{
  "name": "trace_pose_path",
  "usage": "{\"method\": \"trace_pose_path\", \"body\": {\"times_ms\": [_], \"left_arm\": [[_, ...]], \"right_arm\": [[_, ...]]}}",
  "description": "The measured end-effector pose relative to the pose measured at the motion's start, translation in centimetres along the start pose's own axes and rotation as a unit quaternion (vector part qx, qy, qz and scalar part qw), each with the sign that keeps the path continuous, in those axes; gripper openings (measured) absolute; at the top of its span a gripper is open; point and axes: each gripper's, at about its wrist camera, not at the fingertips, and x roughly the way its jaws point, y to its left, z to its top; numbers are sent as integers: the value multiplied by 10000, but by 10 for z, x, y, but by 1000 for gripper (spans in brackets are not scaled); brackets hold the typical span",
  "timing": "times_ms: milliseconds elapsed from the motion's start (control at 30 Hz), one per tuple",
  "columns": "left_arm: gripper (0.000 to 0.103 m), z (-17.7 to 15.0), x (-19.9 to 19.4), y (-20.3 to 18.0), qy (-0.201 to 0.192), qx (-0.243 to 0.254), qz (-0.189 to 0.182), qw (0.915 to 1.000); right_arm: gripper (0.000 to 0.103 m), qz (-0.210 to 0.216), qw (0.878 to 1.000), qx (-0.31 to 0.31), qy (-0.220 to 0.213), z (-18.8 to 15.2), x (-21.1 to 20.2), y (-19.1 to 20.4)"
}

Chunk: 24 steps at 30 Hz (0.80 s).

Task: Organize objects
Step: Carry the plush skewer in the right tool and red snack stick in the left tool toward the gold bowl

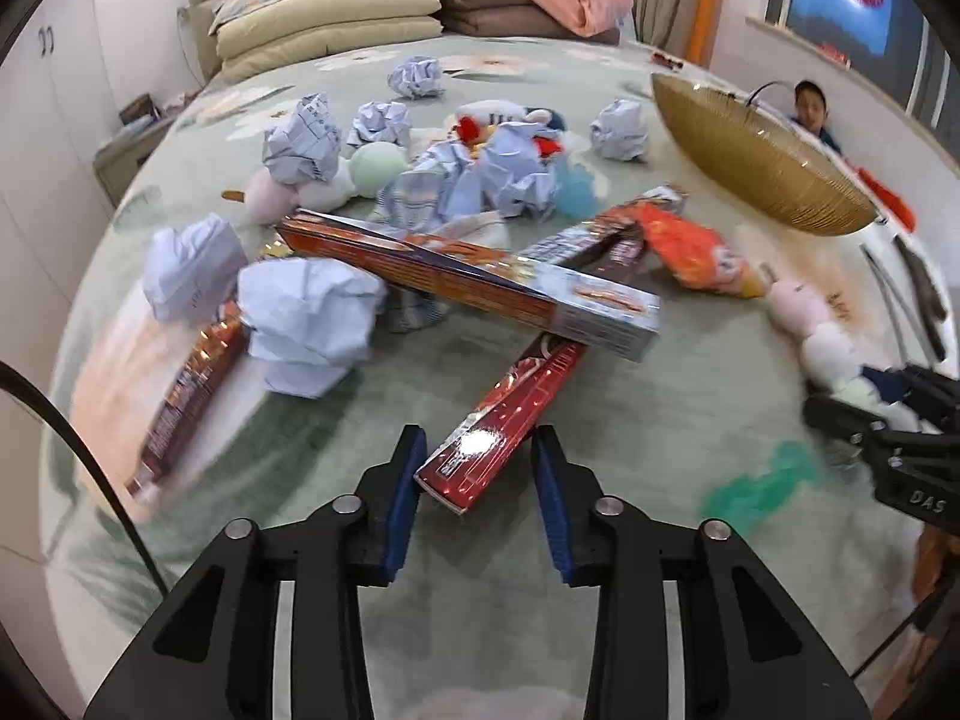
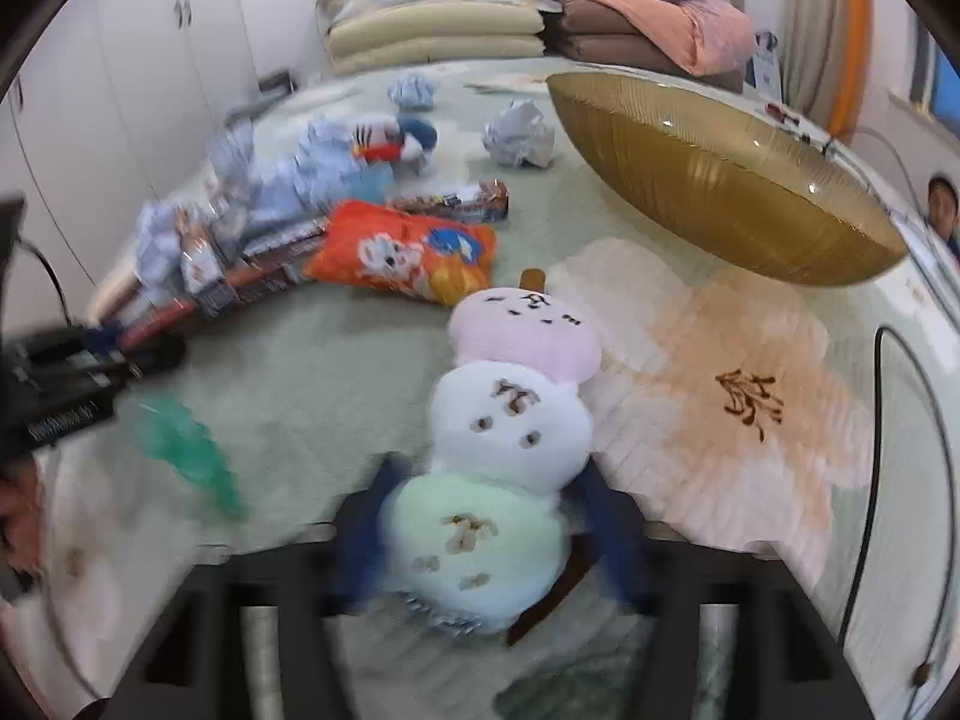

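Left wrist view: the left gripper (image 1: pixel 477 468) pointed down at a green bedspread (image 1: pixel 630 420), its blue pads (image 1: pixel 403 480) spread on either side of the near end of a red box (image 1: pixel 498 426), with a gap visible at each pad. The red box lay partly under a longer orange box (image 1: pixel 474 276), which crossed over it. Crumpled paper balls (image 1: pixel 309 324) lay scattered behind and to the left, and an orange snack bag (image 1: pixel 696 249) lay to the right. A gold ribbed bowl (image 1: pixel 756 162) sat at the far right of the bed.

Right wrist view: the right gripper (image 2: pixel 486 540) pinched the pale green bottom ball of a plush toy (image 2: pixel 510 420) made of three stacked balls, pink, white and green, on a brown stick. The toy lay along the bedspread, just beside a peach flower pattern (image 2: pixel 720 390). Motion blur softened the finger edges.
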Motion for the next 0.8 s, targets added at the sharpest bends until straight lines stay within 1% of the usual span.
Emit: {"method": "trace_pose_path", "body": {"times_ms": [133,233,467,567,667,800], "left_arm": [[26,-3,-13,-9,-73,-100,-217,9997],[24,-3,-23,-13,-154,-114,-275,9994],[20,-3,-35,-18,-286,-216,-446,9984],[17,-4,-46,-19,-441,-290,-600,9968],[15,-6,-56,-26,-539,-248,-637,9962],[15,-7,-73,-28,-722,-336,-710,9943]], "right_arm": [[52,288,9996,26,-32,-3,-6,0],[52,454,9989,22,-76,-7,-17,3],[52,558,9978,72,-349,2,-42,4],[52,620,9967,105,-520,6,-57,3],[52,641,9957,114,-656,9,-69,1],[52,666,9950,95,-738,12,-80,-1]]}}
